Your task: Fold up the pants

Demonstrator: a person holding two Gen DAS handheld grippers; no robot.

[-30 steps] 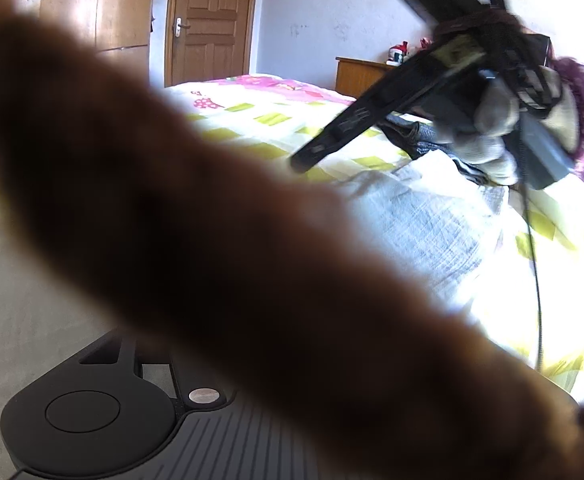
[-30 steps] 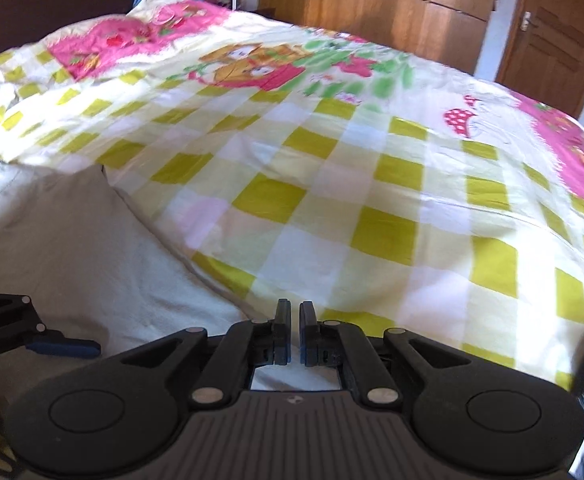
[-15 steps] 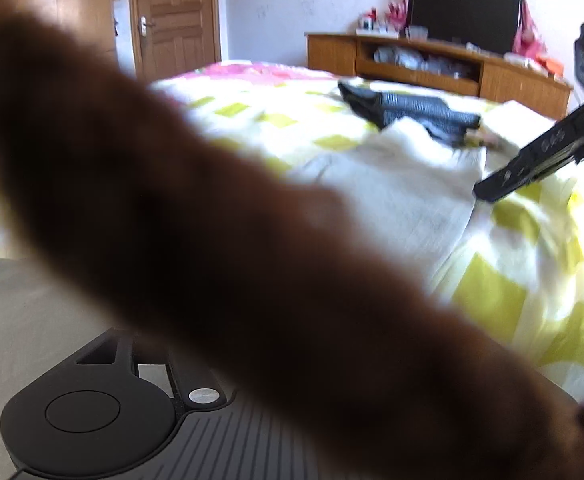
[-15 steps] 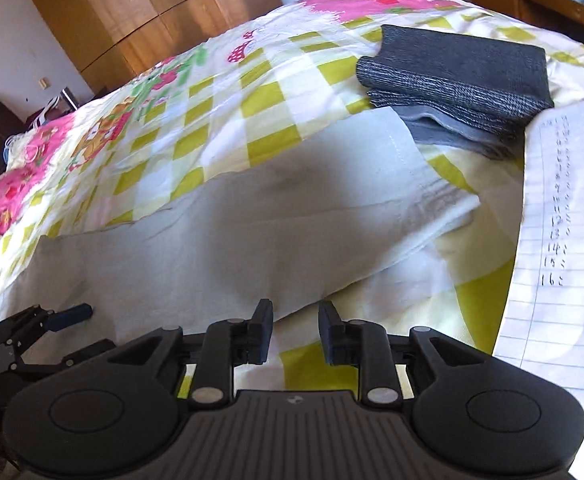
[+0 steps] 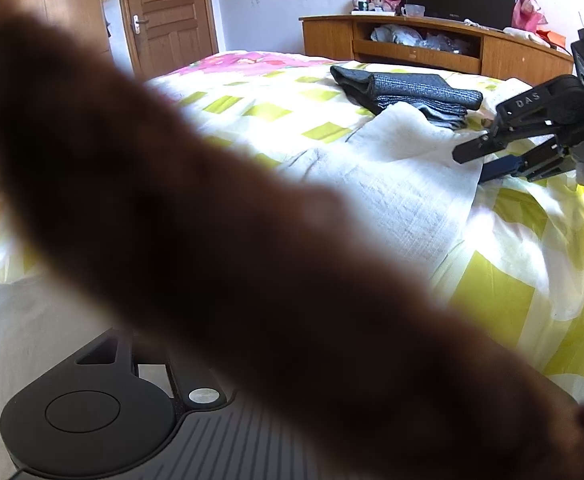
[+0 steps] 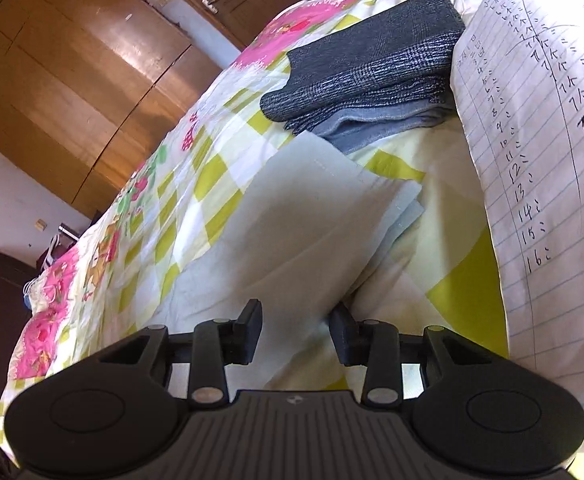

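Pale grey pants (image 6: 300, 232) lie stretched out on the checked bedspread (image 6: 196, 176); their leg ends (image 6: 404, 208) point toward a folded dark pile. In the left wrist view the pants (image 5: 404, 184) run from lower left to the right. My right gripper (image 6: 295, 326) is open, its fingers astride the pants leg near the hem. It shows in the left wrist view (image 5: 480, 158) at the leg end, with jaws apart. My left gripper's fingers are hidden behind a blurred brown sleeve (image 5: 212, 240); only its body (image 5: 92, 412) shows.
A folded stack of dark grey pants (image 6: 372, 76) lies beyond the leg ends, also in the left wrist view (image 5: 408, 96). A lined handwritten paper sheet (image 6: 532, 128) lies to the right. A wooden cabinet with a TV (image 5: 432, 44) stands past the bed.
My right gripper has opened from shut and moved across the bed to the pants' leg ends. The left camera swung right toward the cabinet.
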